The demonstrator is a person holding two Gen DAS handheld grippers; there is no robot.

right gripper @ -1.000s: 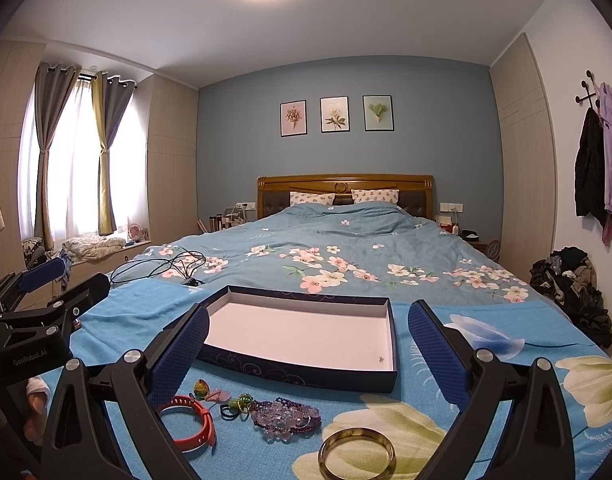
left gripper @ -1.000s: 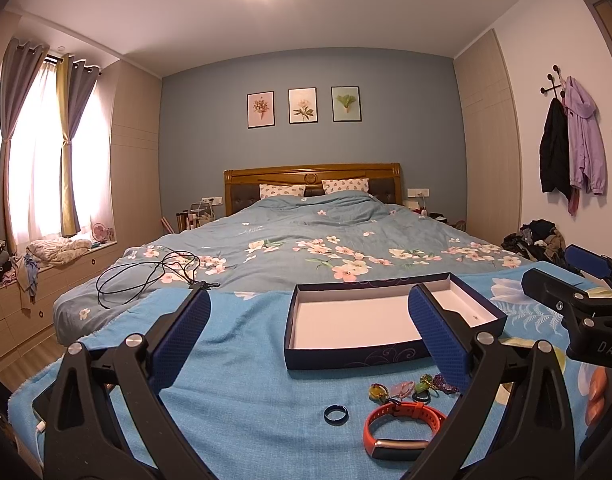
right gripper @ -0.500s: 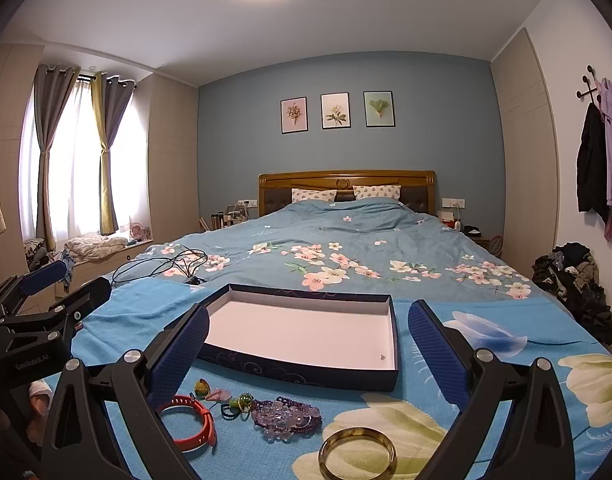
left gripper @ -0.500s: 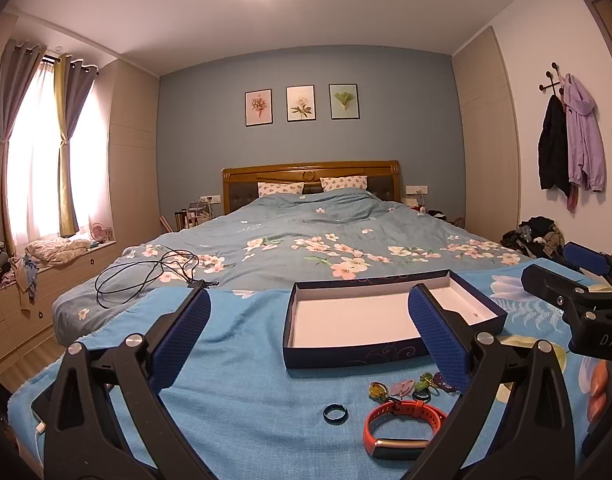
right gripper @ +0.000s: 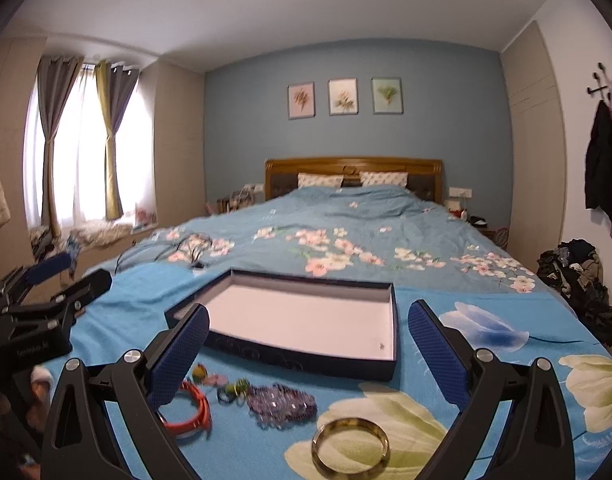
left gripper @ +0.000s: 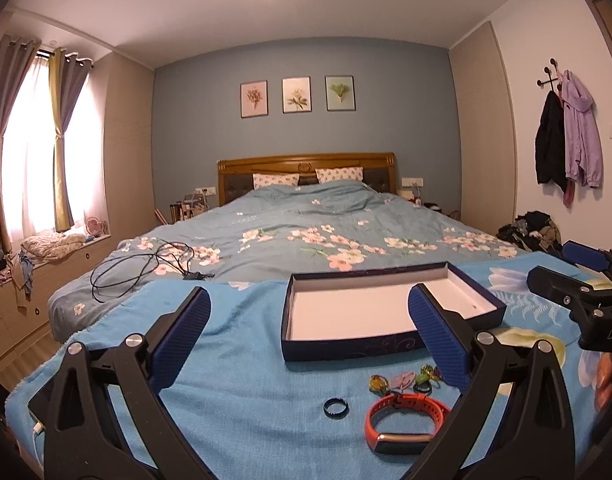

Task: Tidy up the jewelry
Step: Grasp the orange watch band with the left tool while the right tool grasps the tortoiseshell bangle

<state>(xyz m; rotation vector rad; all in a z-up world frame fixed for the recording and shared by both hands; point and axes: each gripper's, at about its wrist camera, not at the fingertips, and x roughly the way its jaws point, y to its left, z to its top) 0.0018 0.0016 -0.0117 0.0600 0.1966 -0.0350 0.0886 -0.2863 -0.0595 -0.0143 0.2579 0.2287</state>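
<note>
A: Broadly, frame centre: bed under a floral blue quilt, with a fuzzy bright-blue blanket over the lower half.

B: Next in size?

A: Shallow rectangular box, dark navy walls, plain white floor, nothing inside, mid-frame on the blanket.

B: Tools?

A: Left gripper: textured blue pads spread wide, holding nothing. Right gripper: likewise released, empty.

B: Jewelry?

A: All on the blanket, below the box. Right view, bottom centre: smooth gold bangle; above it, a lumpy purple beaded piece. Left view, lower right: orange wristband with a metallic clasp, beside the right pad; small dark ring between the pads; tiny coloured charms above.
</note>
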